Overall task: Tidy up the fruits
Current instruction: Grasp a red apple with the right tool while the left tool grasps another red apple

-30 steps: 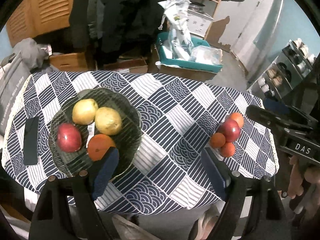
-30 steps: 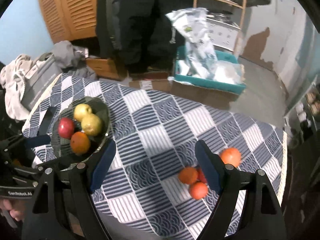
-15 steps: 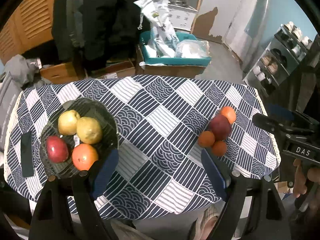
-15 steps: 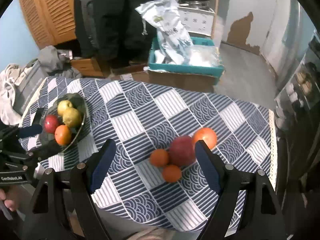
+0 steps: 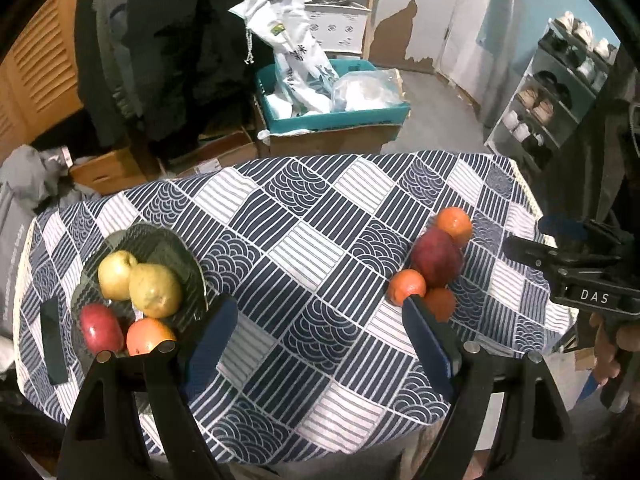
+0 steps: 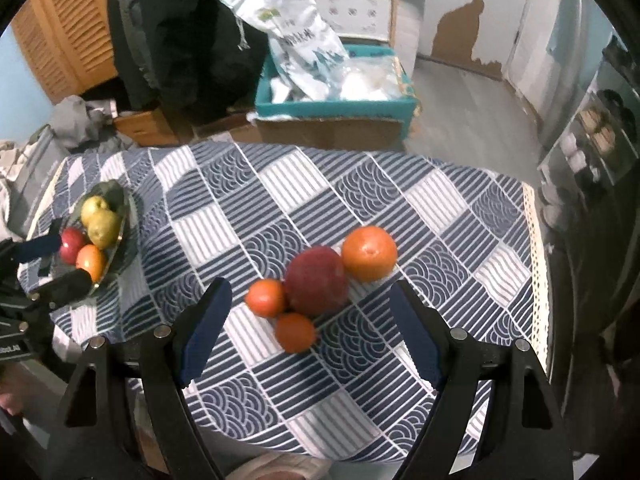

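Fingers of the right gripper (image 6: 308, 332) stand apart over the bench's (image 6: 360, 412) near edge, empty, framing a touching cluster: two small oranges (image 6: 295, 332), a red apple (image 6: 316, 280), a larger orange (image 6: 369, 254). Left gripper (image 5: 320, 338), also apart and empty, hangs between cluster and bowl (image 5: 160, 240), far left, holding four fruits.
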### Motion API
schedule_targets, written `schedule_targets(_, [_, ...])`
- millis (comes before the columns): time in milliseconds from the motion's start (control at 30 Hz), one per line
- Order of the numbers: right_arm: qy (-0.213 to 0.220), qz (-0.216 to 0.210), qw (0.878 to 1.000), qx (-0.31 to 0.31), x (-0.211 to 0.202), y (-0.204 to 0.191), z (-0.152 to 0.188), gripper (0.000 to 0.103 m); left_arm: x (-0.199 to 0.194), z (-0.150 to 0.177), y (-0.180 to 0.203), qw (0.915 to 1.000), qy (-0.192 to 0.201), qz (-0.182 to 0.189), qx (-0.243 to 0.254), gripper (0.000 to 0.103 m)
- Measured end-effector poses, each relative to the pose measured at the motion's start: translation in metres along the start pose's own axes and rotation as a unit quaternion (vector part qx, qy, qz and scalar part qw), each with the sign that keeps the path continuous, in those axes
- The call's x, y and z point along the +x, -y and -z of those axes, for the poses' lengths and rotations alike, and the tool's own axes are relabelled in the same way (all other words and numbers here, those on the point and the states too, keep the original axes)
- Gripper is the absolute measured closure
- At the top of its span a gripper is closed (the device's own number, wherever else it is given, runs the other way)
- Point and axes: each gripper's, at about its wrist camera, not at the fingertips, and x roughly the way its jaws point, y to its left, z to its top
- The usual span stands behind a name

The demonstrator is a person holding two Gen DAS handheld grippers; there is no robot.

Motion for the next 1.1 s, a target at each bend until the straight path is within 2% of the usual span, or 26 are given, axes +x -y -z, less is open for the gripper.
schedule_targets(267, [-0.040,-0.014,0.999,0.019,0.045,0.014,0.001,0.021,0.045,-0.009,0.012,0.9985,-0.018,-0.033,0.039,0.018])
schedule_targets(767, [-0.092,-0.018,0.995,0.021,0.118,0.008,-0.003,0.021,0.100,-0.014,0.017,0.9972,-0.041,-0.016,0.060,0.018])
schedule_targets(1000, [-0.112,-0.026,0.992,0.048,0.141,0.014,0.000,0.022,0.113,-0.012,0.013,0.9971,-0.054,-0.014,0.052,0.018])
schedule_targets(1100, [-0.114,-0.042,0.990,0.067,0.146,0.020,0.002,0.027,0.115,-0.012,0.015,0.9970,-0.055,-0.010,0.053,0.018])
